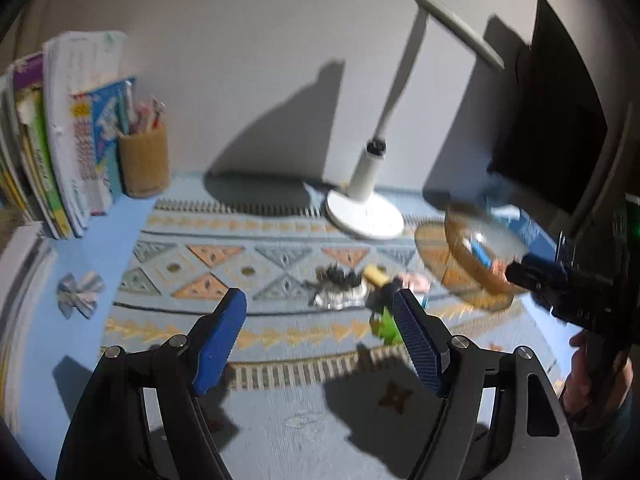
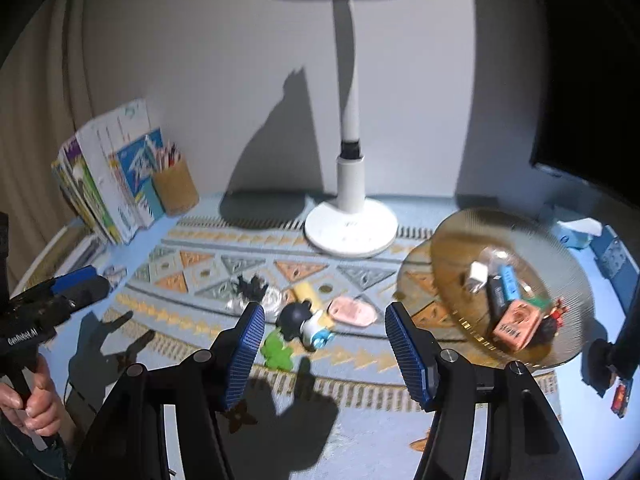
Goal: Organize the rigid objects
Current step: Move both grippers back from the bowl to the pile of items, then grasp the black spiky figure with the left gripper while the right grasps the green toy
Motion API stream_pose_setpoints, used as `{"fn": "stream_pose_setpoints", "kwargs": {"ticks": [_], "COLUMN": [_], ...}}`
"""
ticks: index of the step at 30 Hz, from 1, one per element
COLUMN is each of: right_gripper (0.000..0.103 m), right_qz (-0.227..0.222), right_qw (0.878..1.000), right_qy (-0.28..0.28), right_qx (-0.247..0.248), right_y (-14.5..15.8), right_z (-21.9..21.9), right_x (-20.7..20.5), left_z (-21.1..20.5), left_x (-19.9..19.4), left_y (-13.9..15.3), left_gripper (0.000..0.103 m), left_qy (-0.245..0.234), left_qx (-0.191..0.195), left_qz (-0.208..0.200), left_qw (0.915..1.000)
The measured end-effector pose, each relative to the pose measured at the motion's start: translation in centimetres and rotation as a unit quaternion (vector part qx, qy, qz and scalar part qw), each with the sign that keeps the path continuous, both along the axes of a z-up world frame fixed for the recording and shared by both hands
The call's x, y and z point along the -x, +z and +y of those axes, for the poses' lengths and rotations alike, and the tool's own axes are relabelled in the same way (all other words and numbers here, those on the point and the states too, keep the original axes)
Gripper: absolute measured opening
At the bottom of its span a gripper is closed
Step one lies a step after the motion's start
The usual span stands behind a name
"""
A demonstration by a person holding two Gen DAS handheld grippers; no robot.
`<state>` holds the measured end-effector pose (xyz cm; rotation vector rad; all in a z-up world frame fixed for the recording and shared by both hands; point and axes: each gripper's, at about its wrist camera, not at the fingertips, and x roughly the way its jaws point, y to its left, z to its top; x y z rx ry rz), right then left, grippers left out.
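Small objects lie scattered on the patterned mat (image 2: 224, 256): a round-headed black and white toy figure (image 2: 306, 322), a green piece (image 2: 276, 350), a pink tag (image 2: 354, 312), a yellow block (image 2: 306, 294), a silvery wrapper (image 2: 266, 300) with a black spiky thing (image 2: 252, 286). An amber glass bowl (image 2: 460, 240) at the right holds several small items. My right gripper (image 2: 324, 316) hovers open over the toy cluster, nothing between its fingers. My left gripper (image 1: 320, 300) is open too, above the mat, with the same blurred cluster (image 1: 352, 284) just beyond its right finger.
A white desk lamp (image 2: 352, 216) stands at the back centre. Upright books (image 2: 108, 184) and a brown pencil cup (image 2: 176, 192) fill the back left. A dark monitor (image 1: 556, 132) rises at the right. A foil bow (image 1: 78, 294) lies on the blue table at the left.
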<state>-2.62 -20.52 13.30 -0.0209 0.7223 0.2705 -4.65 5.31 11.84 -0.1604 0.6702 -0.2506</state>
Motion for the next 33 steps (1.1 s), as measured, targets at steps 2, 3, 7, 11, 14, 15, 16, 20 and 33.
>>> {"fn": "stream_pose_setpoints", "kwargs": {"ticks": [2, 3, 7, 11, 14, 15, 16, 20, 33], "right_gripper": [0.061, 0.061, 0.061, 0.061, 0.061, 0.061, 0.061, 0.061, 0.055], "right_qz": [0.016, 0.026, 0.070, 0.106, 0.125, 0.129, 0.134, 0.146, 0.127], "right_qw": [1.000, 1.000, 0.997, 0.992, 0.989, 0.989, 0.988, 0.985, 0.988], "right_qy": [0.006, 0.010, 0.035, 0.060, 0.072, 0.074, 0.075, 0.072, 0.073], "right_qx": [0.000, -0.001, -0.016, -0.020, -0.022, -0.025, -0.030, -0.053, -0.041], "right_y": [-1.1, -1.8, -4.5, -7.7, -10.0, -10.4, -10.9, -12.5, -13.0], "right_z": [0.3, 0.4, 1.0, 2.2, 3.1, 3.2, 3.3, 3.4, 5.4], "right_x": [-0.6, -0.9, -2.0, -2.3, -2.7, -2.8, -3.0, -4.2, -5.7], "left_z": [-0.7, -0.9, -2.8, -5.0, -6.3, -6.5, -6.8, -7.3, -8.5], "left_x": [-1.0, -1.6, -5.1, -8.3, -10.4, -11.0, -11.7, -13.7, -14.4], "left_y": [-1.1, -1.4, -3.5, -5.7, -7.1, -7.5, -7.9, -8.7, -9.8], "left_gripper": [0.074, 0.074, 0.074, 0.074, 0.074, 0.074, 0.074, 0.074, 0.061], "left_qy": [-0.015, -0.018, -0.054, -0.099, -0.114, -0.116, -0.119, -0.120, -0.125], "left_qx": [-0.011, -0.015, -0.063, -0.109, -0.126, -0.126, -0.123, -0.102, -0.088], "left_qz": [0.015, 0.020, 0.044, 0.070, 0.082, 0.084, 0.087, 0.093, 0.090], "left_qw": [0.9997, 0.9995, 0.9955, 0.9866, 0.9821, 0.9816, 0.9813, 0.9831, 0.9841]}}
